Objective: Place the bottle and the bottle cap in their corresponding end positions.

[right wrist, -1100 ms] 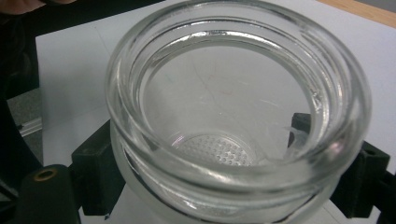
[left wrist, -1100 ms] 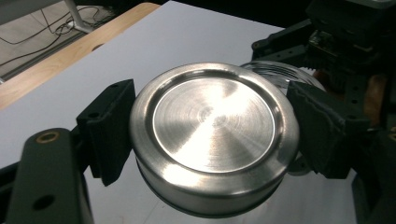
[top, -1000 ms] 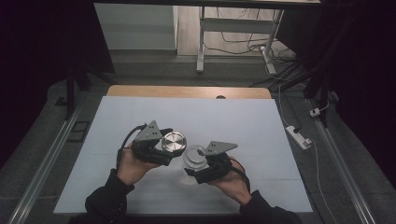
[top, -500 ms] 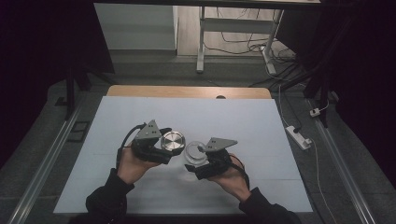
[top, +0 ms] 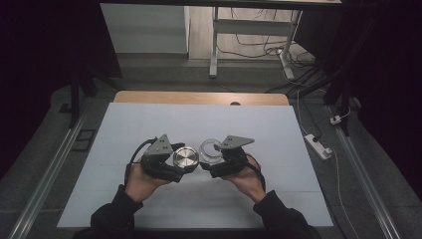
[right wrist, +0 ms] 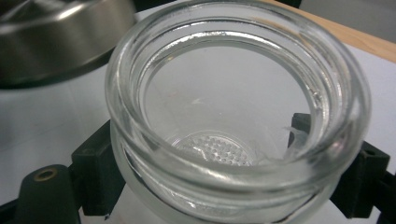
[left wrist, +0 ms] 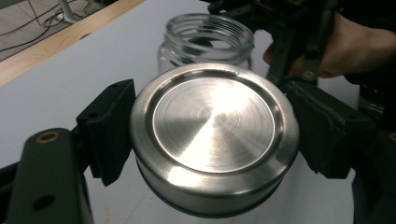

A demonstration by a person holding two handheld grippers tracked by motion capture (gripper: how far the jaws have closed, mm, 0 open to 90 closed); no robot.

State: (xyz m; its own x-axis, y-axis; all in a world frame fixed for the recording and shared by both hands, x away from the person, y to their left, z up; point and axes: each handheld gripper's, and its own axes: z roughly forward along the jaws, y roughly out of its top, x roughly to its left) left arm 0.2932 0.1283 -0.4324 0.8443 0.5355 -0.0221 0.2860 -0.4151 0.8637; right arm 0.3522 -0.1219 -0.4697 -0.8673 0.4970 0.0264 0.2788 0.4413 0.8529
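Dark room surrounds a pale blue-grey table top [top: 149, 124] with a wooden far edge. Left gripper [top: 166, 162] is clamped on a brushed steel lid [top: 185, 157], jaws pressing its rim from both sides. Right gripper [top: 226, 157] is clamped around an empty glass jar [top: 211, 150], jaws at the body below the threaded neck. Lid and jar are held just beside each other above the table. Steel looks rigid but slick; glass seems breakable, so a firm grip under the neck appears safest.
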